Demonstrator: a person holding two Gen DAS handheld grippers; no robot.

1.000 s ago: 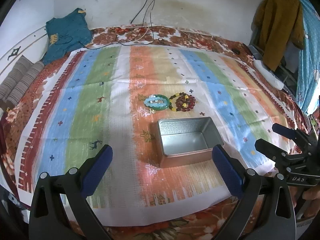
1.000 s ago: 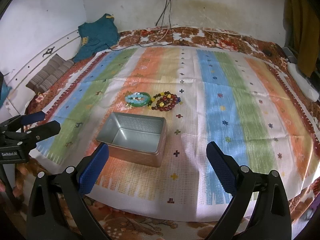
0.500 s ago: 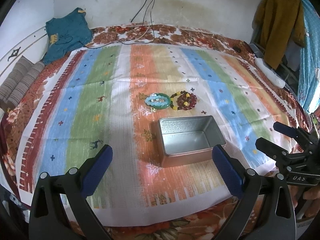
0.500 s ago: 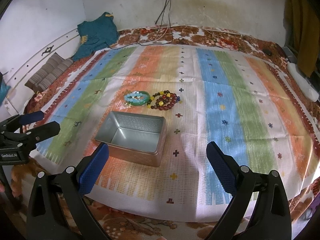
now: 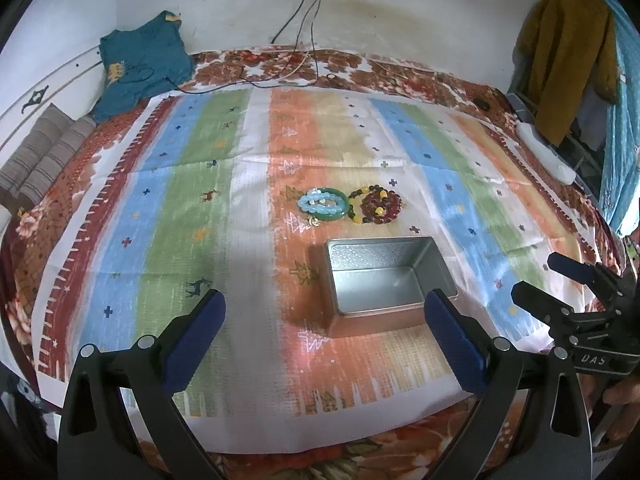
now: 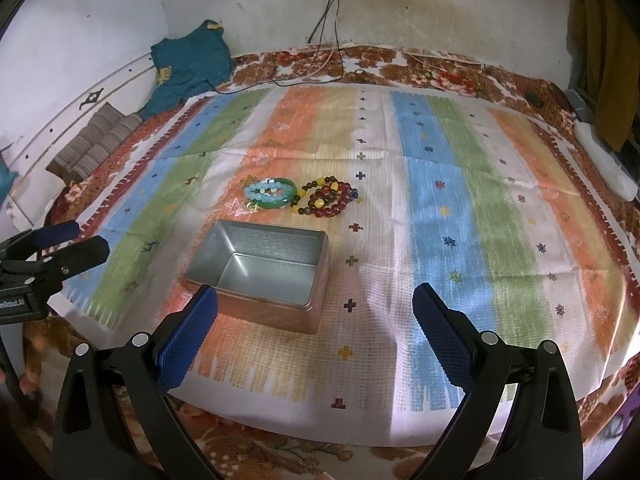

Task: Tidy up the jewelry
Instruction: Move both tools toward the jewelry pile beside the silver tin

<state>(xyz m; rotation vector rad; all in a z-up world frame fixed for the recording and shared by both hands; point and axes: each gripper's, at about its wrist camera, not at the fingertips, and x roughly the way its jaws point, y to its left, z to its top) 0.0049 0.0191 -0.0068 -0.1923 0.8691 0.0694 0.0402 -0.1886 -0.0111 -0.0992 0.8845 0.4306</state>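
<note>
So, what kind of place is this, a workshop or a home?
Most likely a bedroom at home: a bed covered by a striped cloth, a folded teal garment by the wall, and clothes hanging at the side.

An open, empty silver tin sits upright on the striped cloth. Just beyond it lie a green bangle with pale blue beads resting on it, touching coiled red, brown and yellow beads.

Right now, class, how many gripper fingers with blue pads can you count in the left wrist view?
4. Two fingers of the left gripper fill the foreground, wide apart; two of the right gripper enter at the right edge, near the metal tin.
</note>
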